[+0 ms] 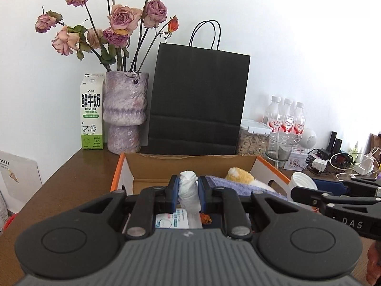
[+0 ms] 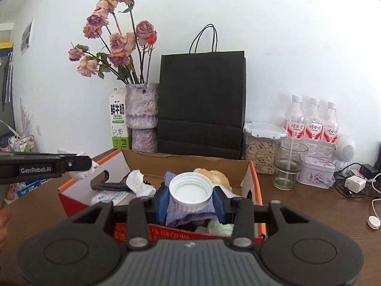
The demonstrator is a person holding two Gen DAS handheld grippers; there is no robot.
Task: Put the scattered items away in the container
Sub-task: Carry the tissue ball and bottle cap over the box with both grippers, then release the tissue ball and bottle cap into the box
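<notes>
white scraps in both grips, box just ahead

i've got the left hand-held gripper (image 1: 188, 196) pinching a crumpled white tissue (image 1: 189, 190), upright between the pads so it won't slip. right hand-held gripper (image 2: 190, 202) is clamped on a white plastic lid (image 2: 190, 189), open side up, gripped across its rim. cardboard box (image 2: 190, 163) sits on the counter (image 2: 309, 214) under both, partly filled with cloth and paper. i reckon both are positioned for a straight drop.

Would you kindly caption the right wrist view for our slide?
Right gripper clamps a white plastic lid above the orange-edged cardboard box of clutter.
</notes>
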